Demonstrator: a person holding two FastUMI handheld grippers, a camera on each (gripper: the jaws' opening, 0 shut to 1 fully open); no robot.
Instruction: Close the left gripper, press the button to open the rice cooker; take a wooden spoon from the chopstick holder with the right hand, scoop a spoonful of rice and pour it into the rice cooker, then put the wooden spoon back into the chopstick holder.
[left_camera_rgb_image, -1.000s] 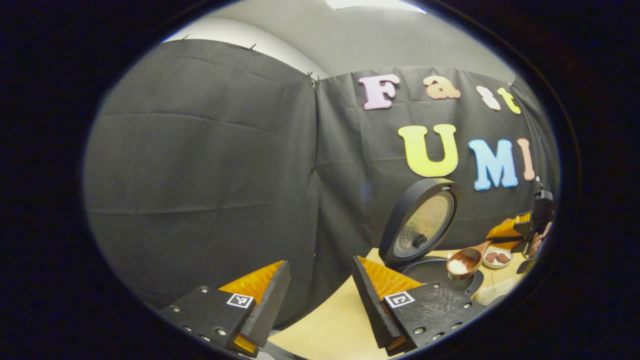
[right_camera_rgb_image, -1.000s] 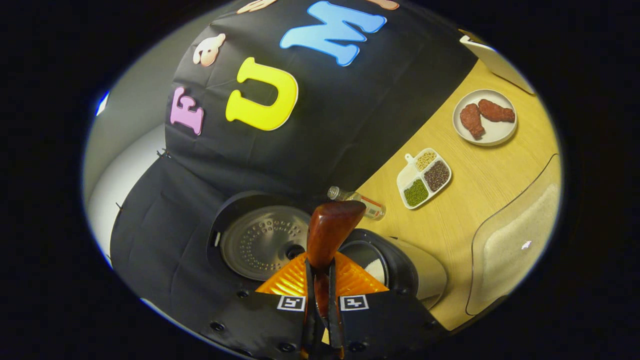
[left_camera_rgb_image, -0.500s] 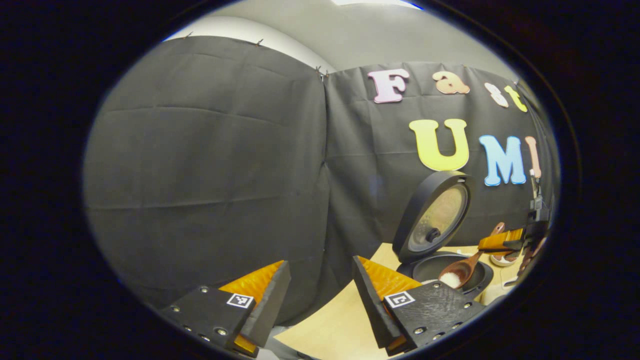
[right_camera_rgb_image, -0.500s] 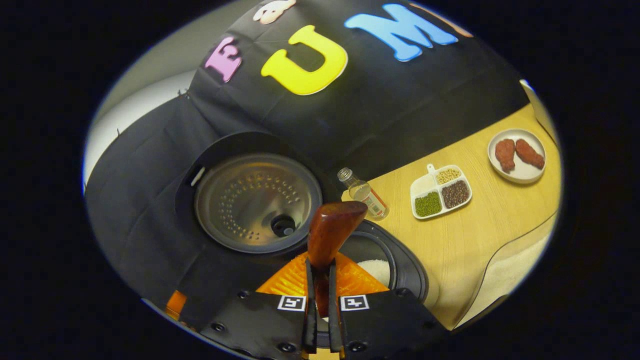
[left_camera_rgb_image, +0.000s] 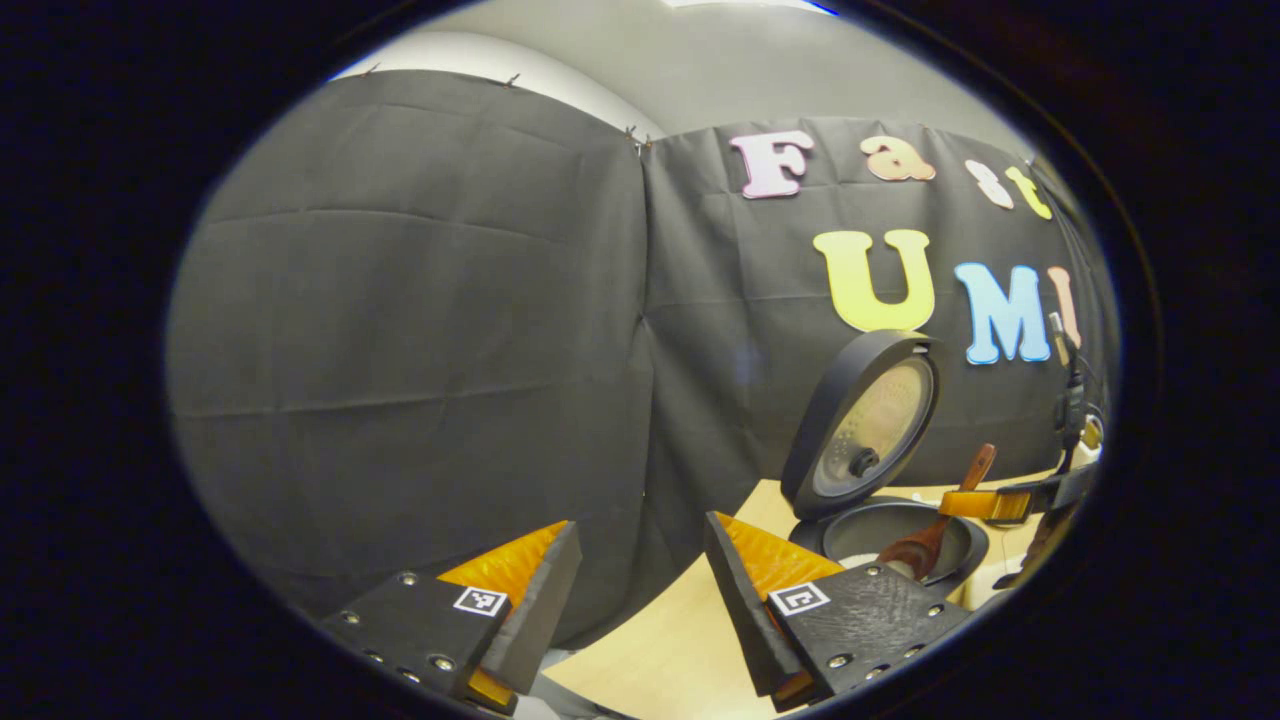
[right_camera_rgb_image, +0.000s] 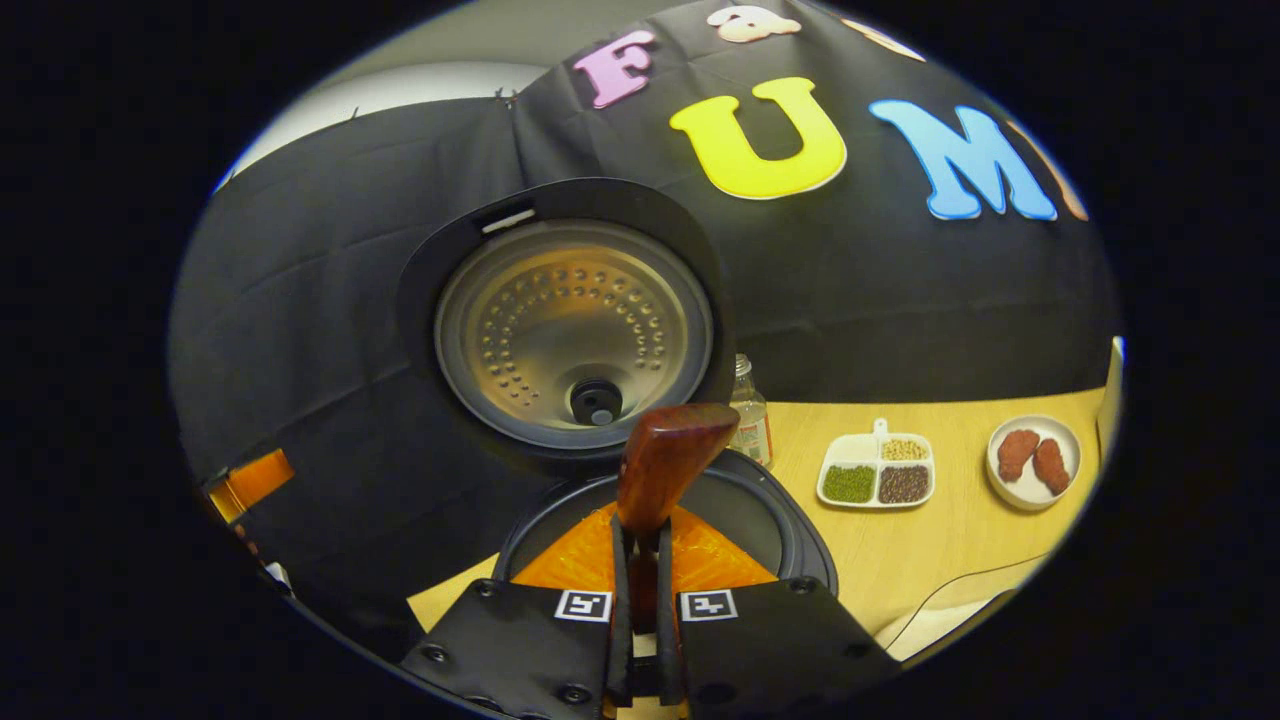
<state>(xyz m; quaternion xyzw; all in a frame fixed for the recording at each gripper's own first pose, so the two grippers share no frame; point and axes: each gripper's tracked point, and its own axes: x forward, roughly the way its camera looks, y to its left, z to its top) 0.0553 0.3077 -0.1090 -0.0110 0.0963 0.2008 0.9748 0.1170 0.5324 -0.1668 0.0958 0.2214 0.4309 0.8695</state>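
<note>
Wooden spoon (left_camera_rgb_image: 925, 545) now tipped into open rice cooker (left_camera_rgb_image: 905, 530), right tool (right_camera_rgb_image: 640, 560) clamping it, left tool (left_camera_rgb_image: 640, 590) open.

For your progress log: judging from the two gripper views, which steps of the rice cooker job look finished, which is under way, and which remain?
Done: the rice cooker lid stands open, and the right gripper is shut on the wooden spoon. Under way: the spoon bowl is tipped down inside the pot, so the pour looks in progress. The left gripper is open. Left: returning the spoon to the chopstick holder.
</note>
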